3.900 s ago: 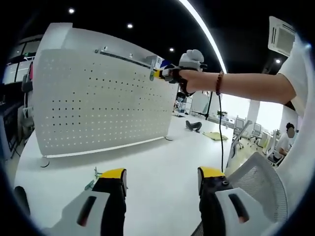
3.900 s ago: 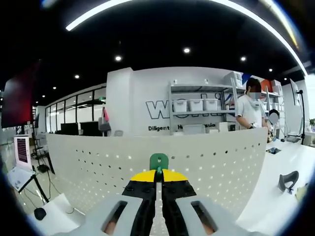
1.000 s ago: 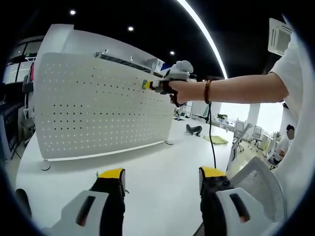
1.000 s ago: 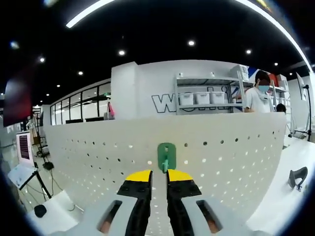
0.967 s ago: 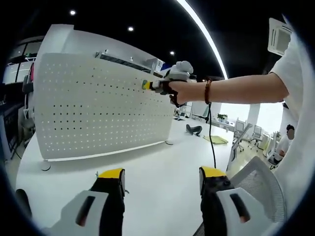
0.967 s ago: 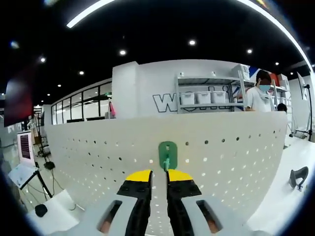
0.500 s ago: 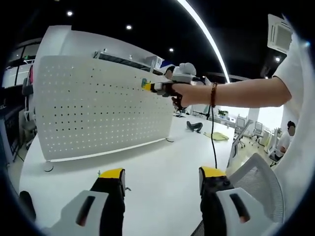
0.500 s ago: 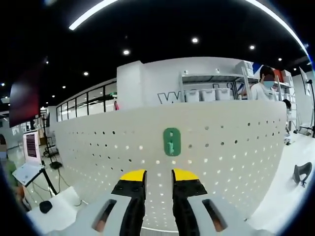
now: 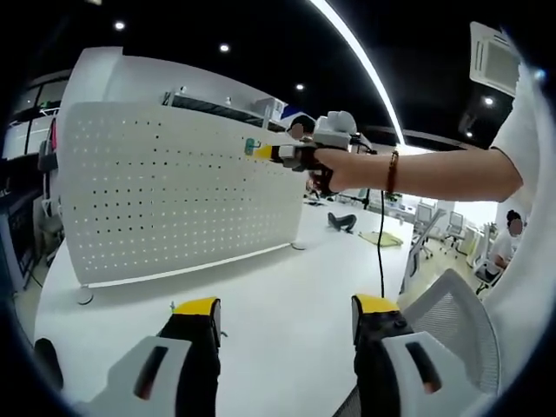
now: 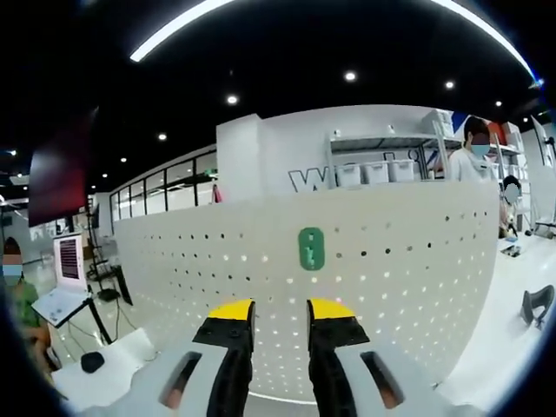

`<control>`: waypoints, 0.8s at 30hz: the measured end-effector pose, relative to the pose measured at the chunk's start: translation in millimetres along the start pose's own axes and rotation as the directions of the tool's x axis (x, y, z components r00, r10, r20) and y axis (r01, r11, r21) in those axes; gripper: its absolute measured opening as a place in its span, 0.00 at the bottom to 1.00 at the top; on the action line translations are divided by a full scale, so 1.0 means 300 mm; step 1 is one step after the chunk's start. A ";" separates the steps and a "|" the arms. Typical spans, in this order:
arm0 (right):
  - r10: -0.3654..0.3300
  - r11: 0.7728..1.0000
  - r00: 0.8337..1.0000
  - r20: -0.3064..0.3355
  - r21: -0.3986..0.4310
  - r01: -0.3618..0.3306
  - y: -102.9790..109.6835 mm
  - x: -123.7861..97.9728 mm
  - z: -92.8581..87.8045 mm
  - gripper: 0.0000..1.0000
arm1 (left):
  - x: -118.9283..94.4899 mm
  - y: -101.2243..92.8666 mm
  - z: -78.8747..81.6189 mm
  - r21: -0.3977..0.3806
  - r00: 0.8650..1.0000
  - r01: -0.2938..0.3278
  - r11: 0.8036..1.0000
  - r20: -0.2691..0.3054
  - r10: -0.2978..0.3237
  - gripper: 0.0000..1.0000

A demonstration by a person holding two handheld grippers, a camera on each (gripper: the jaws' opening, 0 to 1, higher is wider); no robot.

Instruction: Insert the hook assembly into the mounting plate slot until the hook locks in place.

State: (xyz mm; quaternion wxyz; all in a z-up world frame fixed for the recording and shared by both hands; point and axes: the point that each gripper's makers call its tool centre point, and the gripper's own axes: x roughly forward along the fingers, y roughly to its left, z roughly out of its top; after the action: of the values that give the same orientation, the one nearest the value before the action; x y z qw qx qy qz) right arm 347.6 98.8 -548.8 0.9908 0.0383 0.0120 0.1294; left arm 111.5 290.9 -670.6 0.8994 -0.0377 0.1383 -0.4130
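- Hook [image 10: 311, 248]: small green oblong piece with rounded ends, sitting flat against the plate [image 10: 391, 287] near its upper edge; no tool touches it.
- In the left gripper view the hook [image 9: 251, 148] shows as a green tab at the plate's top edge, just ahead of the right tool's yellow tips.
- Plate [image 9: 174, 200]: white perforated panel with regular rows of small holes, standing upright on the bench [image 9: 269, 295].
- Right tool [image 10: 280, 311]: jaws parted with a narrow gap, grasping nothing — set just short of the hook and below it.
- Left tool [image 9: 285, 306]: jaws wide apart, released, low over the bench and well apart from the plate.
- Bench: plain white surface.
- Room: dark ceiling with round spot lights and a long light strip [image 9: 365, 65]; shelves [image 10: 387, 174] with white bins behind the plate; a person [image 10: 473, 156] stands beyond it.
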 end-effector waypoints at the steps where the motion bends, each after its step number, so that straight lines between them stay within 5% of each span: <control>1: 0.002 1.000 1.000 0.003 0.000 -0.002 0.001 -0.003 0.002 0.23 | 0.000 -0.001 0.003 -0.001 1.000 -0.003 1.000 0.006 0.003 0.63; 24: 0.155 0.986 0.988 -0.006 0.054 -0.155 0.140 -0.101 -0.019 0.32 | -0.024 0.000 0.000 -0.004 0.999 -0.051 0.999 -0.002 0.051 0.62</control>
State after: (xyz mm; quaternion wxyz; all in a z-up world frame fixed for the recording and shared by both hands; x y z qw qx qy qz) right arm 307.3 131.9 -550.8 0.9762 0.0651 0.0175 0.2060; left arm 107.0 296.3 -669.1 0.9094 -0.0353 0.1410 -0.3897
